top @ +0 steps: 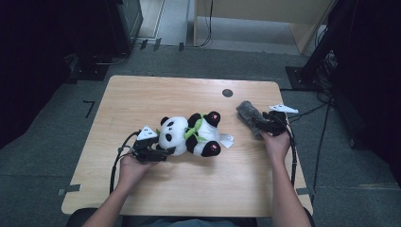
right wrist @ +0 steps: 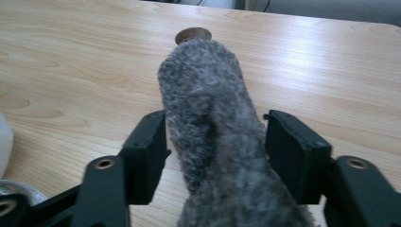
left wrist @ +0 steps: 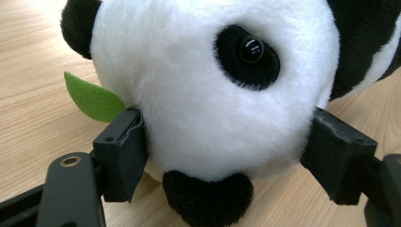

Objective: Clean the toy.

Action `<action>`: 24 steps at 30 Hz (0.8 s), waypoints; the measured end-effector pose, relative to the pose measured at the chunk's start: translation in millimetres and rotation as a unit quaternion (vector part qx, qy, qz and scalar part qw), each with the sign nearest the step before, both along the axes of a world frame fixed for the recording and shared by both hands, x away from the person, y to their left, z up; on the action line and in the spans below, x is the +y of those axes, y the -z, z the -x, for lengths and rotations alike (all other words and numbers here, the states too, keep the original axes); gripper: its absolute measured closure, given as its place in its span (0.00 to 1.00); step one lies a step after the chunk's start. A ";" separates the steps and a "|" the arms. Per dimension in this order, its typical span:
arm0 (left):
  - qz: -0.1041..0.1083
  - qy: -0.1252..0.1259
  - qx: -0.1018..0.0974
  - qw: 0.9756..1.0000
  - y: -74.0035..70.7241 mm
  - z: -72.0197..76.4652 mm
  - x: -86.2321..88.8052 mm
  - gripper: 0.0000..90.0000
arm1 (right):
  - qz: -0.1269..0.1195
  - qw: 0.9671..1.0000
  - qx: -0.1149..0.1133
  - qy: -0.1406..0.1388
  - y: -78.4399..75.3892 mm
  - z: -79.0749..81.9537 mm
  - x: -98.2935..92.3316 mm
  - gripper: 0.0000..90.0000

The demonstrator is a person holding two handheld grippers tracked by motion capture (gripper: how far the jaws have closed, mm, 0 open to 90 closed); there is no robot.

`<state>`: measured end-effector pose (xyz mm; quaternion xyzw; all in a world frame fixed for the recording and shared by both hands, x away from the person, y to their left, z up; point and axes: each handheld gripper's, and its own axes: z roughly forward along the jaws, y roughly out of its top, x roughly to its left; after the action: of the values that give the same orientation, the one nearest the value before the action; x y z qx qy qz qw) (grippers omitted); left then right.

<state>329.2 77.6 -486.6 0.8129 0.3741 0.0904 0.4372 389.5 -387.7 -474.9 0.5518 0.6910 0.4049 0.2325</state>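
Panda plush [top: 189, 133] lies on side near middle of table [top: 142, 94], head toward left gripper [top: 165, 151].
Left gripper: jaws clamped on panda's white head, pads sunk in fur.
Grey fuzzy sock [top: 249, 117] lies right of panda, well apart.
Right gripper [top: 265, 124]: jaws apart, sock between them, small gap each side, not pressing.
Judgement: both things light, soft, squashy, not fragile. Fur gives under pads, so take deep bite. Sock limp, best held at middle.

Overhead table [top: 142, 94] view — two close-ups
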 end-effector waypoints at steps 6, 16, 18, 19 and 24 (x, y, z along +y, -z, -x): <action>0.000 0.000 0.002 1.000 -1.3 -0.4 -0.1 0.23 | 0.010 1.000 -0.020 -0.005 -13.7 9.4 5.6 0.39; 0.004 0.003 -0.007 1.000 -4.9 0.2 2.3 0.22 | 0.009 0.999 -0.033 -0.038 -23.7 29.3 22.5 0.42; 0.005 0.003 -0.007 1.000 -4.9 0.1 2.6 0.22 | 0.004 0.999 -0.034 -0.040 -24.2 31.6 24.9 0.42; 0.006 0.004 -0.007 1.000 -4.9 0.0 2.7 0.21 | -0.003 0.998 -0.032 -0.047 -24.9 35.4 29.7 0.42; 0.010 0.006 -0.008 1.000 -7.2 -1.1 3.6 0.17 | 0.001 0.998 -0.031 -0.058 -25.6 42.6 39.3 0.41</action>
<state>330.3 81.2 -479.5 0.8098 0.3667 0.0908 0.4489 346.9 -348.4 -449.4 0.4978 0.7146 0.4340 0.2307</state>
